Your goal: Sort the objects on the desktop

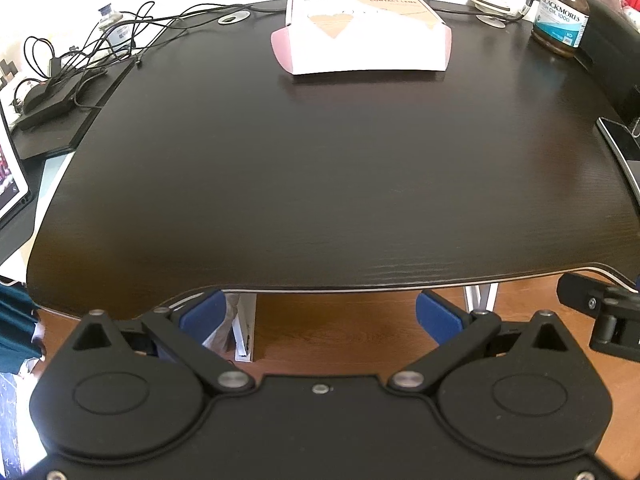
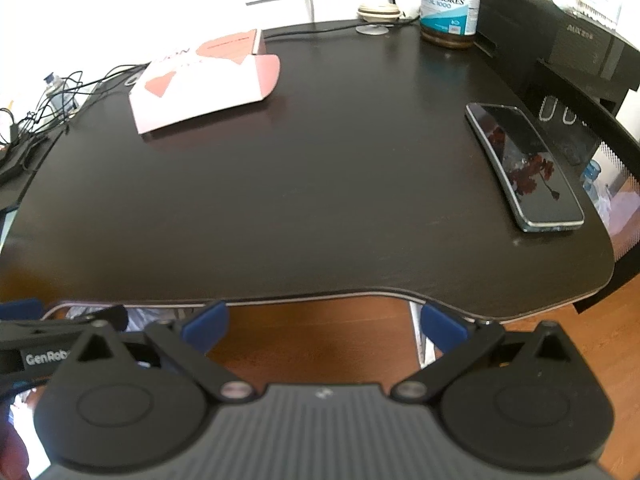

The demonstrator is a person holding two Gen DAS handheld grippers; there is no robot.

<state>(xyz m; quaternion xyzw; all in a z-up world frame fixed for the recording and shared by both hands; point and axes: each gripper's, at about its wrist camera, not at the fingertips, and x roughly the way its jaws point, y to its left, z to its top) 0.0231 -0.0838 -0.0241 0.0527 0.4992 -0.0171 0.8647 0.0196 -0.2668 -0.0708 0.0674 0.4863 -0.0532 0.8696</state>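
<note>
Both the left gripper and right gripper hang spread wide and empty off the near edge of the bench, likely sizing up the box, jar and phone lying far back

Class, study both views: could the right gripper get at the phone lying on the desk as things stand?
Probably yes: the right gripper is open, and the phone lies flat near the desk's right edge with bare desktop between.
</note>
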